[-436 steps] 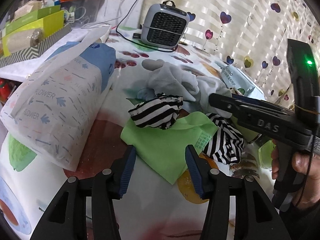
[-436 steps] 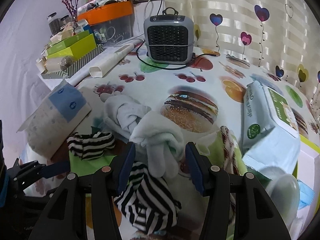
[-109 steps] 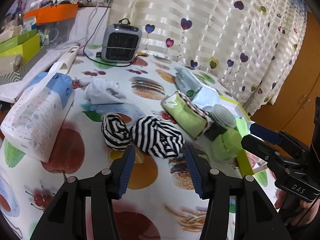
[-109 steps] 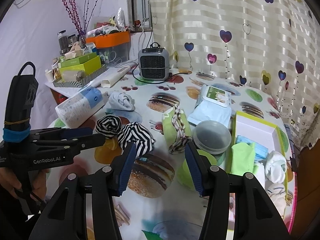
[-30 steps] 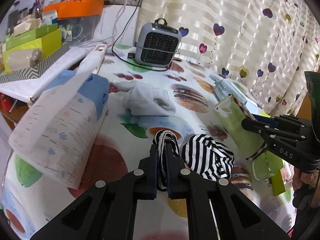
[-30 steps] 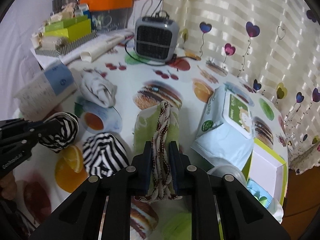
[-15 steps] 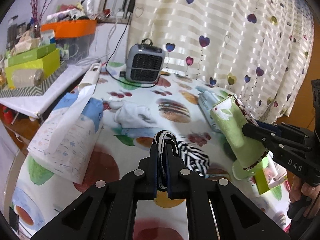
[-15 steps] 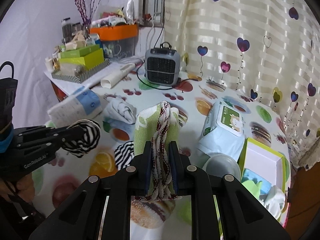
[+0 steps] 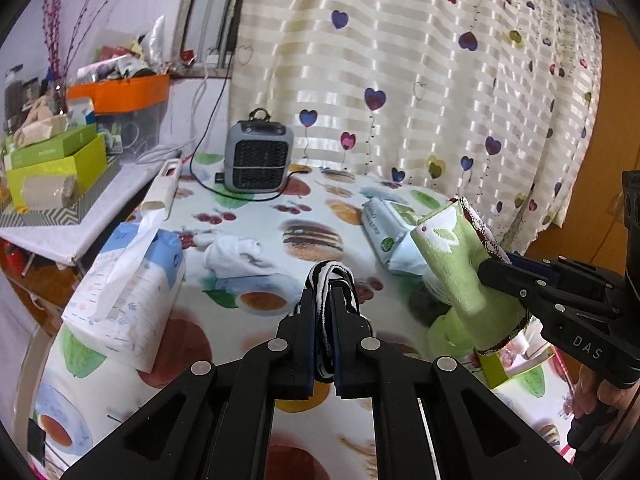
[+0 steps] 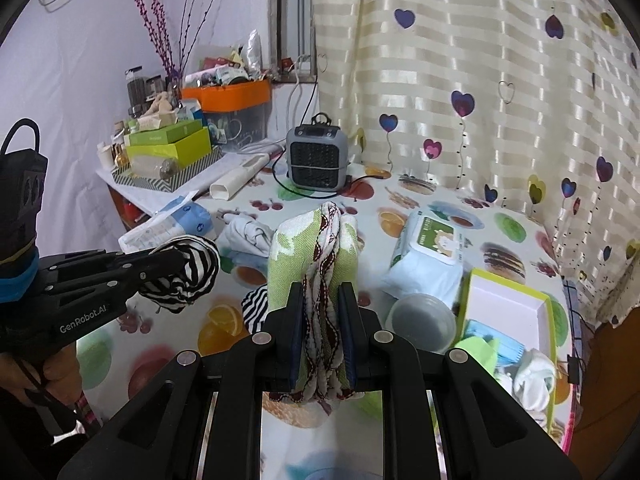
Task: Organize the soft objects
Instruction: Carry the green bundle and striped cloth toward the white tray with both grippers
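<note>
Left tongs (image 9: 324, 300) are clamped on a black-and-white striped cloth (image 9: 329, 276), held clear above the table (image 9: 256, 240). Right tongs (image 10: 322, 320) are clamped on a folded green towel with red-and-white trim (image 10: 316, 240), also raised off the table. A second striped cloth (image 10: 256, 306) lies on the table below and left of the right tongs. A white cloth bundle (image 9: 236, 254) rests beyond the left tongs.

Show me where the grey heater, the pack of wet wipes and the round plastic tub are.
Grey heater (image 10: 318, 160), right wrist view: middle of its dark front grille.
Pack of wet wipes (image 10: 434, 240), right wrist view: green label on its top face.
Round plastic tub (image 10: 420, 320), right wrist view: inside of the bowl, near its centre.
</note>
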